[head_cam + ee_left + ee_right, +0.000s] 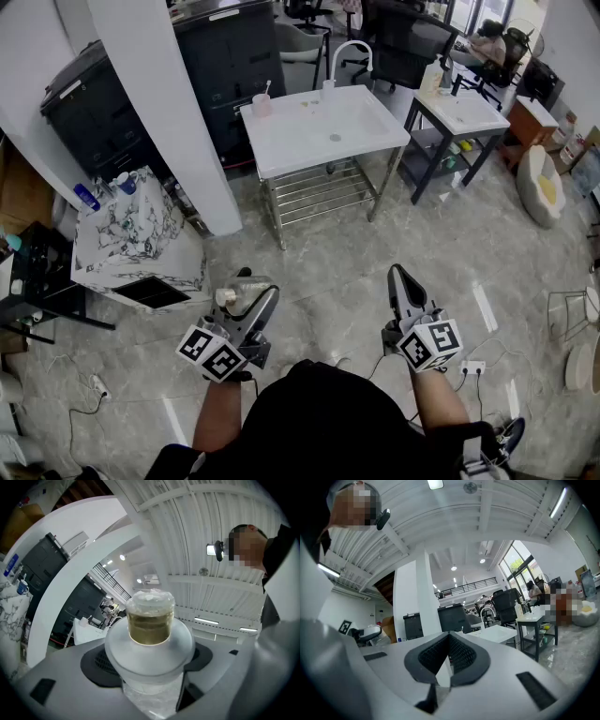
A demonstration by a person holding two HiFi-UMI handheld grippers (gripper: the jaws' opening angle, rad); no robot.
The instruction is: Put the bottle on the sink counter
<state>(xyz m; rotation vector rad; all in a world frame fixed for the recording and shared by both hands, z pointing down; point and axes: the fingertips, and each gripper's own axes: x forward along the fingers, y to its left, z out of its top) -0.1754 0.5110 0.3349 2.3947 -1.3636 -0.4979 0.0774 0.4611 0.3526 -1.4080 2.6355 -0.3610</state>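
In the left gripper view, a clear bottle [149, 620] with a frosted shoulder, yellowish liquid in its neck and a wrapped cap stands between the jaws. My left gripper [251, 291] is shut on the bottle [226, 298] and held low over the floor, close to the person's body. My right gripper [399, 277] is shut with nothing in it; its pads [461, 656] meet. The white sink counter [309, 141] with its curved faucet [350, 52] stands well ahead of both grippers, and appears far off as the sink counter [502, 632] in the right gripper view.
A pink cup [262, 104] sits on the sink counter's back left corner. A marble-patterned cabinet [141, 239] is at the left, beside a white column [173, 122]. A dark-framed side table [464, 114] stands to the right of the sink. A power strip [472, 367] lies on the tiled floor.
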